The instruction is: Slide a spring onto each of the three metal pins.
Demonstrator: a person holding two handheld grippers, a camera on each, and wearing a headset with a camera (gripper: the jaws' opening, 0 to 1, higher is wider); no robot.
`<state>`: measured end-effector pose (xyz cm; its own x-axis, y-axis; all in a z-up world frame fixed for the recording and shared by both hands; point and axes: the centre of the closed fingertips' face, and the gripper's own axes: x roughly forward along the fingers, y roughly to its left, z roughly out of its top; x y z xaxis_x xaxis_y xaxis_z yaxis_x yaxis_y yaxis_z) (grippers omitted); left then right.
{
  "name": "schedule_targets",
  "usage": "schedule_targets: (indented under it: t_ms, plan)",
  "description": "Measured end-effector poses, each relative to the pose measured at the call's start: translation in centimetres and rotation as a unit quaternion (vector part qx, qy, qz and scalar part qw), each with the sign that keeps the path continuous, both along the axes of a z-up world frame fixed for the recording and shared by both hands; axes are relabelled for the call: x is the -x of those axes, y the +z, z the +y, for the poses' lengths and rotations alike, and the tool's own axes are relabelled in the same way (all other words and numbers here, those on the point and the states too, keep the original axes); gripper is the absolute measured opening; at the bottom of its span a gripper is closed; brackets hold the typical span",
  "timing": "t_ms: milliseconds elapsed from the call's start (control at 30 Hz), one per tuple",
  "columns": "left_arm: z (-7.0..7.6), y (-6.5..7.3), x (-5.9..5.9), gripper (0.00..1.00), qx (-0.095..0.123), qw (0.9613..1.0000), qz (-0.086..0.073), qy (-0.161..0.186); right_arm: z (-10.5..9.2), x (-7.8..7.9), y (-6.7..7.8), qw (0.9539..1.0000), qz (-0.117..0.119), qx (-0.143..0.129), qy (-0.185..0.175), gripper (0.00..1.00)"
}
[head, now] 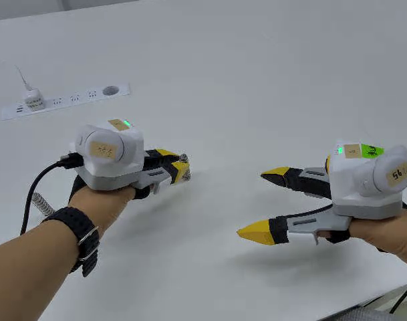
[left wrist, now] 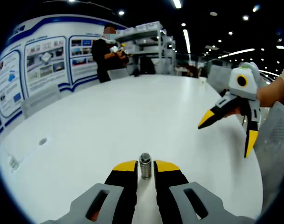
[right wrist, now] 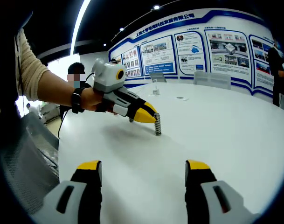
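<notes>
Left gripper [left wrist: 145, 167] pinches a spring [right wrist: 157, 126] upright over the white table [head: 256, 87]; right gripper [right wrist: 144, 165] gapes wide; wall posters [right wrist: 188, 46] behind.

Left gripper [head: 179, 168] tight on spring [left wrist: 145, 165], right gripper [head: 250, 204] agape.

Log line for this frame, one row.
left gripper: jaws shut on spring | spring: pointing down at table | right gripper: jaws open, empty, apart from left
</notes>
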<state>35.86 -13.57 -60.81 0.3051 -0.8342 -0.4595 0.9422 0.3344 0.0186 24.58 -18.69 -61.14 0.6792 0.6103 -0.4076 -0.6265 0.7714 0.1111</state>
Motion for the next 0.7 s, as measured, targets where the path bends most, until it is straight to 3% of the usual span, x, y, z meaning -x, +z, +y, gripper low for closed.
schedule_targets:
  t_ms: [700]
  plan:
    - [0.74, 0.77, 0.52, 0.22, 0.015, 0.9998, 0.006, 0.015, 0.70, -0.18, 0.52, 1.0000, -0.004, 0.002, 0.007, 0.74]
